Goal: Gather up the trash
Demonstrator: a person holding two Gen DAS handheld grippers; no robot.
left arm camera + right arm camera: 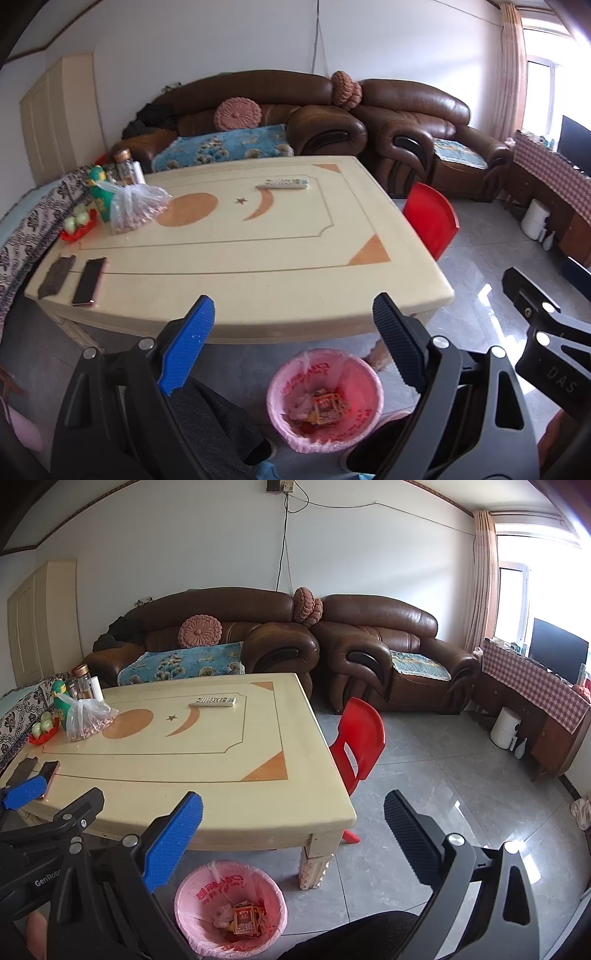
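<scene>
A pink-lined trash bin [364, 369] stands on the floor in front of the cream table [236, 266]; it also shows in the right wrist view [192, 893]. Orange wrappers [325, 404] and pale scraps lie inside it, seen too in the right wrist view [245, 917]. My left gripper [293, 314] is open and empty, held above the bin at the table's near edge. My right gripper [293, 812] is open and empty, just right of the left one, over the table's front corner.
On the table: a clear plastic bag of nuts [135, 208], a green bottle [99, 192], glass jars [127, 166], a red dish of fruit [77, 225], two phones [88, 282], a remote [287, 182]. A red chair [356, 738] stands at the table's right. Brown sofas [388, 650] line the wall.
</scene>
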